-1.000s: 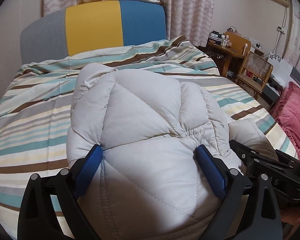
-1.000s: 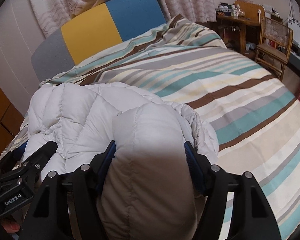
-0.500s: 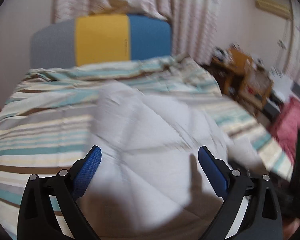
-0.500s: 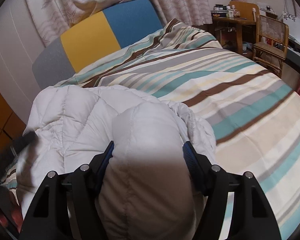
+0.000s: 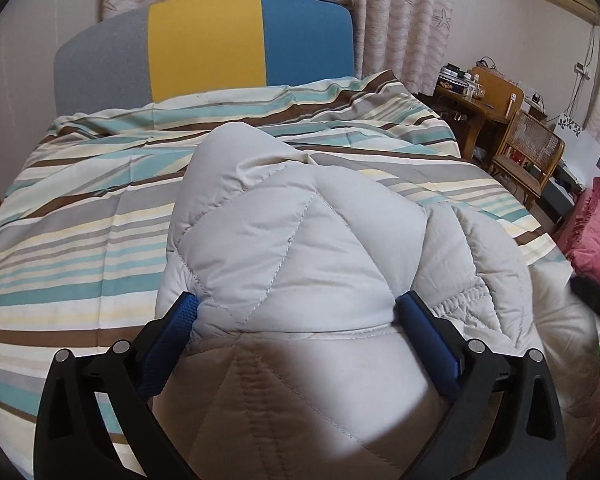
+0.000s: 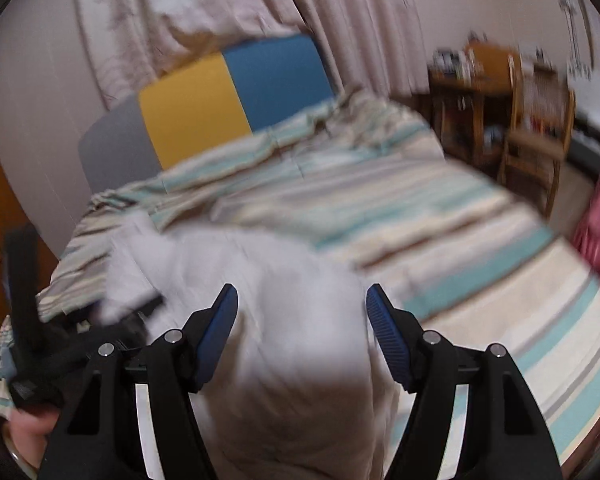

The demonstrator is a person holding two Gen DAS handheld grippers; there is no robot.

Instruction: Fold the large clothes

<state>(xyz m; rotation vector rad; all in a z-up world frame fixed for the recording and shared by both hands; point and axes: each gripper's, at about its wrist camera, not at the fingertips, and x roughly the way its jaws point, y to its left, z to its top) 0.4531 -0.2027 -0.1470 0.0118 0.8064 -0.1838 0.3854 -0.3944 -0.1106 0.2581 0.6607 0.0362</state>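
On striped bed cover (image 5: pixel 80 240), pale grey quilted down jacket (image 5: pixel 300 248) bunched at 6 o'clock — fold started, not flat. Left gripper (image 5: pixel 296 320) clamped on padded bulk. Right gripper (image 6: pixel 302 308) at 3 o'clock: blurred, grip unclear — sleeves, hem hidden.

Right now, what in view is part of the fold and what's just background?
Job:
- padded grey jacket on the striped bedcover
- left tool, clamped on the jacket
- right tool, jacket fabric between its pads; frame too blurred to confirm a grip

Background:
- headboard
- curtains
- wooden desk
- chair
- red cushion
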